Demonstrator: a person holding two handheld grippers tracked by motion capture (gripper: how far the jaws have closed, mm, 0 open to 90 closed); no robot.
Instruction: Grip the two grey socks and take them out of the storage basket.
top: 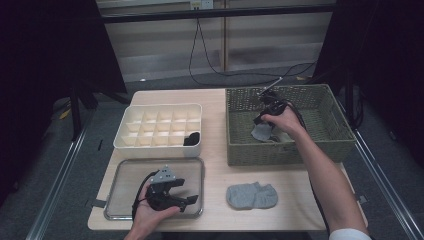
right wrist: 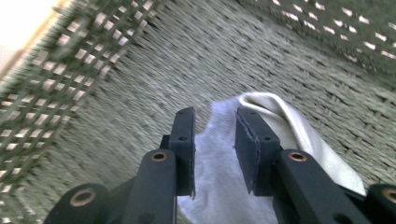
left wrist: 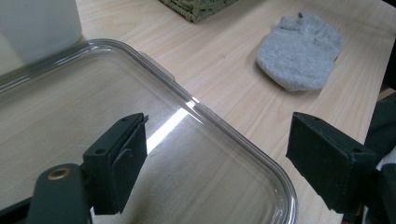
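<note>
- Left hand-held gripper (top: 192,201) resting low over the clear rectangular plastic tray (top: 120,172) at the bench's (top: 215,150) near left corner; jaws wide apart, nothing between them, apparently parked until needed.
- Behind the tray, a cream plastic organiser box divided into small square compartments (top: 159,126); one dark rolled item (top: 192,138), probably a sock, sits in the near right compartment, which suggests rolled pairs end up here.
- Near the front edge, between tray and basket side, a grey knitted sock bundle (top: 251,195) lying flat on the bare wood, just beside the tray's right rim, seemingly set out for handling.
- Right of centre, a green-grey woven wicker basket (top: 300,150) serving as the supply bin.
- Inside the basket, right hand-held gripper (right wrist: 215,135) pointing down at a pale grey sock (right wrist: 219,182) on the basket floor; jaws narrowed but not yet together, straddling a fold of the fabric with a gap showing on each side, so no clamp yet. A white sock (right wrist: 289,126) lies partly under the grey one.
- Counted: two hand-held grippers, one tray, one organiser box, one basket, one dark item stowed, one grey bundle on the bench, two socks in the basket.
</note>
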